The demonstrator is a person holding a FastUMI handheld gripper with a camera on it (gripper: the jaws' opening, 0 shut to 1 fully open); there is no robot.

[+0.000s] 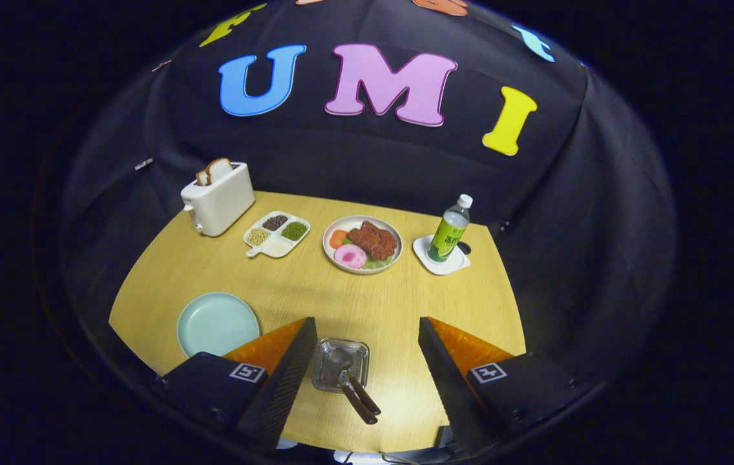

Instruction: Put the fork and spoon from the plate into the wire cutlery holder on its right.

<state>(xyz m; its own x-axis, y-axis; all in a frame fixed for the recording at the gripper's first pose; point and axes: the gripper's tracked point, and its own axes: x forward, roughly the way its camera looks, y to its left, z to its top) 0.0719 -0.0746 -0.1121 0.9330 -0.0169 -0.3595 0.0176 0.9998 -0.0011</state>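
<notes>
My gripper (367, 332) is open, its two fingers spread wide above the near part of the wooden table. Between the fingers, closer to the left one, stands the wire cutlery holder (325, 369), seen from above. Two dark-handled pieces of cutlery (357, 394) stick out of it, leaning toward me; a spoon bowl (340, 357) shows inside the holder. Left of the holder, just beyond my left finger, lies the pale green plate (217, 323), with nothing on it. Nothing is held between my fingers.
At the back of the table (289, 284) stand a white toaster with bread (217, 197), a divided dish of beans (276, 234), a plate of food (362, 244) and a green bottle (450, 231) on a white coaster. Black cloth walls surround the table.
</notes>
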